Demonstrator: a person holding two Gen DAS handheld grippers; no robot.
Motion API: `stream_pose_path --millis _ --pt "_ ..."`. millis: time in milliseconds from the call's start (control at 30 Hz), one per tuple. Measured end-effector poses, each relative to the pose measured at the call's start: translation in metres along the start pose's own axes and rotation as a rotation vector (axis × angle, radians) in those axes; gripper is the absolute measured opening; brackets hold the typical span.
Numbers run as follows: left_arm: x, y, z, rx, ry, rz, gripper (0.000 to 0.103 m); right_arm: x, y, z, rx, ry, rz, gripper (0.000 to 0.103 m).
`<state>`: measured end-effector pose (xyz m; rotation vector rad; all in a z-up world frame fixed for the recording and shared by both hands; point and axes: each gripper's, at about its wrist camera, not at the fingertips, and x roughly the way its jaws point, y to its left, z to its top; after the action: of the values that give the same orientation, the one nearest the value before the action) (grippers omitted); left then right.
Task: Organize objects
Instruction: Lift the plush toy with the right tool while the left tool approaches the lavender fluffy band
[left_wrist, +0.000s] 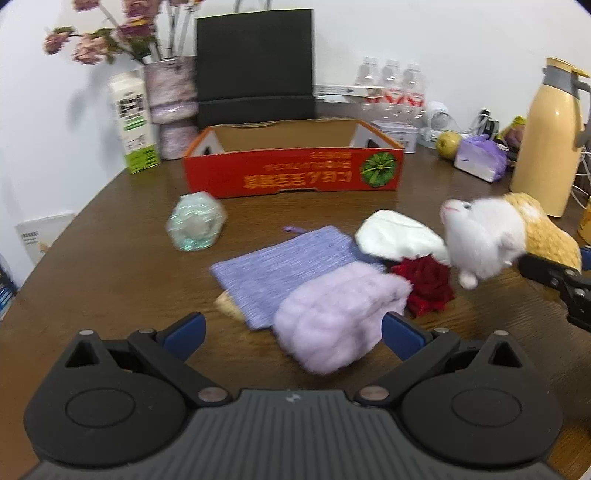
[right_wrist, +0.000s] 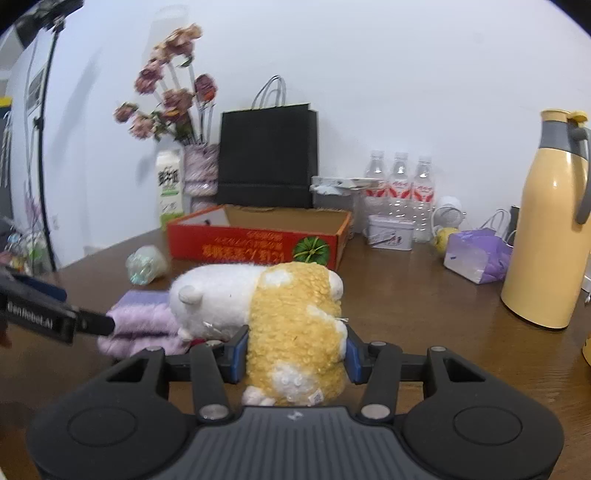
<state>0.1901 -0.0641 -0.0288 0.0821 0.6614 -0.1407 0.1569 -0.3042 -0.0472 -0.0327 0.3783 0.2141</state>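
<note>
The right hand-held gripper clenches a white-and-yellow plush cat, lifted above the brown surface in front of the red cardboard box. The left hand-held gripper stands released, a fluffy lilac pouch lying between its blue pads.

Plain white wall behind; dark brown wooden table; black stand pole at left

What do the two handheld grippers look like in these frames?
Both grippers, left and right, look alike: matte black linkage arms with silver pivot pins, round housings on each side, a ribbed grey centre plate and blue pads on the jaws. The left one's side bears white lettering. No sleeve or cable shows.
</note>
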Motion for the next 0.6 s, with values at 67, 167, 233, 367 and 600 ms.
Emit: stream_pose_path --millis 67,167,233,367,600 --pt "0.007 -0.005 0.006 0.015 -0.002 -0.011 0.103 0.005 -0.003 0.002 0.023 -0.011 -0.003 0.048" --pt "0.019 -0.011 0.012 0.033 0.002 -0.017 0.103 0.012 -0.005 0.001 0.035 -0.025 -0.009 0.048" --pt "0.03 -0.013 0.015 0.043 0.019 -0.024 0.103 0.016 -0.006 -0.001 0.035 -0.028 -0.009 0.048" --pt "0.049 -0.013 0.014 0.041 0.064 -0.05 0.103 0.021 -0.008 -0.007 0.034 -0.029 -0.017 0.048" --pt "0.071 -0.012 0.005 0.009 0.099 -0.097 0.103 0.018 -0.011 -0.007 0.05 -0.048 0.014 0.048"
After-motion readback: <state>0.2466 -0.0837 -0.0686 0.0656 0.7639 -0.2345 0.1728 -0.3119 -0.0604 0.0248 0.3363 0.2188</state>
